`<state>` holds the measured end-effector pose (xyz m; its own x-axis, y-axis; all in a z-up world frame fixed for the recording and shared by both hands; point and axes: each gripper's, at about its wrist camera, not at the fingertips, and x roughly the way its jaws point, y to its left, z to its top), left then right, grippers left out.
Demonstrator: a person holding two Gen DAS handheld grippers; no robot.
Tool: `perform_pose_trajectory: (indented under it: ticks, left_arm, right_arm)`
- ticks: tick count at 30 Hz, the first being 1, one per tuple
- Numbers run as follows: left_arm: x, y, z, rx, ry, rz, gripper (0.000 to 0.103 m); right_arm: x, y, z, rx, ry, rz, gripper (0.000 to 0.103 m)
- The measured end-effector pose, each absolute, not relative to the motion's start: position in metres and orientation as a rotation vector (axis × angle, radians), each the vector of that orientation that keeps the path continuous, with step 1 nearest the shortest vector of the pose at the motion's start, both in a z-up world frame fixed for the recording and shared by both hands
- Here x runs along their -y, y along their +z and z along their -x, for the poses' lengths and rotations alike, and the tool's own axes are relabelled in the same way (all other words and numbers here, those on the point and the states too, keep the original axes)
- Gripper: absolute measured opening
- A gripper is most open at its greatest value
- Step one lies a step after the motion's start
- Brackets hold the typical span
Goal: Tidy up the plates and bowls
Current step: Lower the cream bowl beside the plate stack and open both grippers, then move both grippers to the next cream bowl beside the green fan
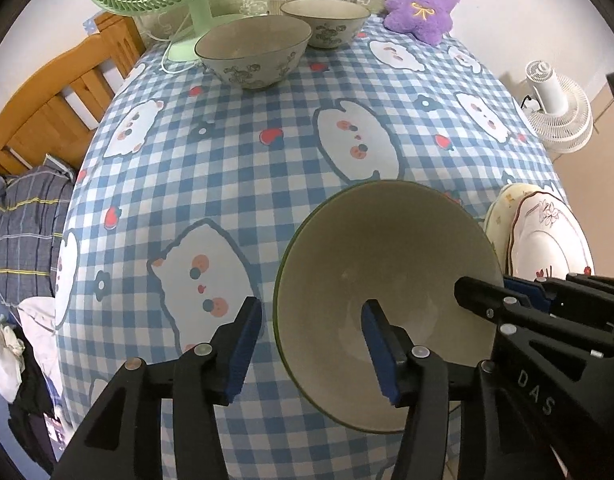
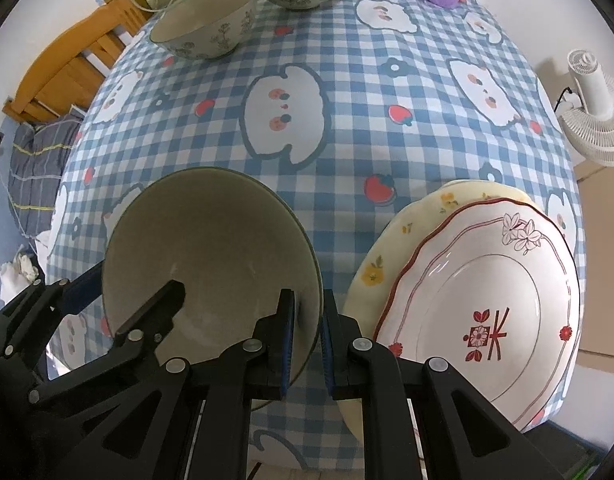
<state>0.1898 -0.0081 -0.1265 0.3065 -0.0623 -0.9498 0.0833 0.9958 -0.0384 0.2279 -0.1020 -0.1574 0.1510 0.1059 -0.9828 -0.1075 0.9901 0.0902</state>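
Faintly, "DAS" on right tongs (image 1: 507, 304)

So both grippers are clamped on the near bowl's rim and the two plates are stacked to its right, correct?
Not quite. Only the right gripper is clamped on the near bowl; the left wrist view shows the left gripper with open jaws straddling the rim. The plates are stacked to its right, as you say.
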Motion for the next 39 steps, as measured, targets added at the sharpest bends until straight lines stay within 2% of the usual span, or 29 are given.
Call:
perform_pose_trajectory:
  ticks: [9,39]
  left_arm:
    - [0.013,-0.105,-0.195,-1.208,-0.068,-0.017,0.062]
    - [0.025,-0.005,-0.234,-0.992,0.081,-0.002,0.068]
  right_arm:
    - [0.107,-0.131,-0.227,-1.332,0.135,0.065,0.016]
    - [0.123,-0.030,-0.268,-1.067,0.265,0.077,0.016]
